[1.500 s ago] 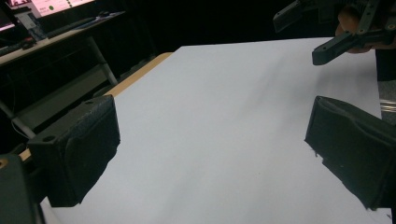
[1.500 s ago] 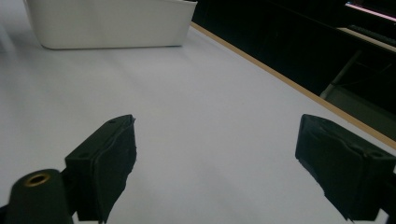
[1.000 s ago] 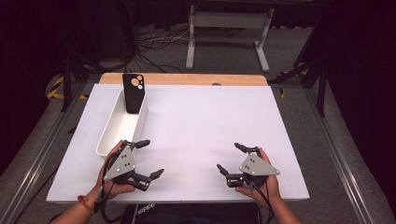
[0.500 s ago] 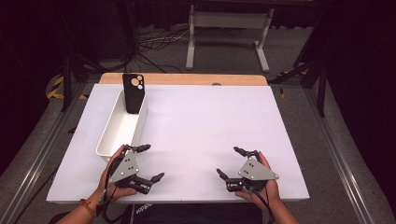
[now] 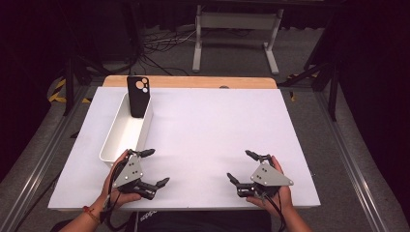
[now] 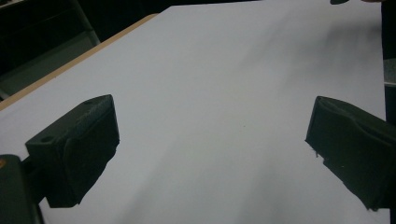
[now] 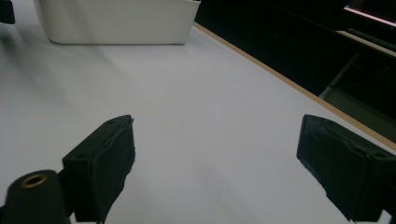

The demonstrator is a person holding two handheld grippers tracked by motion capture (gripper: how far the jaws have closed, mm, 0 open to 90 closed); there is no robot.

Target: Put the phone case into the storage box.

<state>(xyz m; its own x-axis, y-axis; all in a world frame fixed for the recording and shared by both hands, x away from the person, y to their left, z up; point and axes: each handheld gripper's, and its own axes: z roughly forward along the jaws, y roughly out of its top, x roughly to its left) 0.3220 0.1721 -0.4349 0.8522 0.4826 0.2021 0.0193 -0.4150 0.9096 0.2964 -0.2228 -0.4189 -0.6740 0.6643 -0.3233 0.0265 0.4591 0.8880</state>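
Note:
A black phone case [image 5: 138, 95] stands upright in the far end of a long white bin [image 5: 116, 140] on the left of the white table [image 5: 212, 125]. My left gripper [image 5: 157, 167] is held near the front edge, just below the bin's near end, open and holding nothing. Near the front right, my right gripper [image 5: 240, 166] is also open and holds nothing. In the left gripper view its jaws stand wide apart over bare white table [image 6: 224, 93]. The right gripper view looks across the table at the white bin [image 7: 116, 21] between wide jaws.
A wooden strip [image 5: 193, 81] runs along the table's far edge. Beyond it stand a metal stand [image 5: 237, 29] and cables on the dark floor. Metal rails [image 5: 338, 145] flank the table on both sides.
Both grippers have shifted slightly toward the front edge and stay open. The bin and the phone case have not moved.

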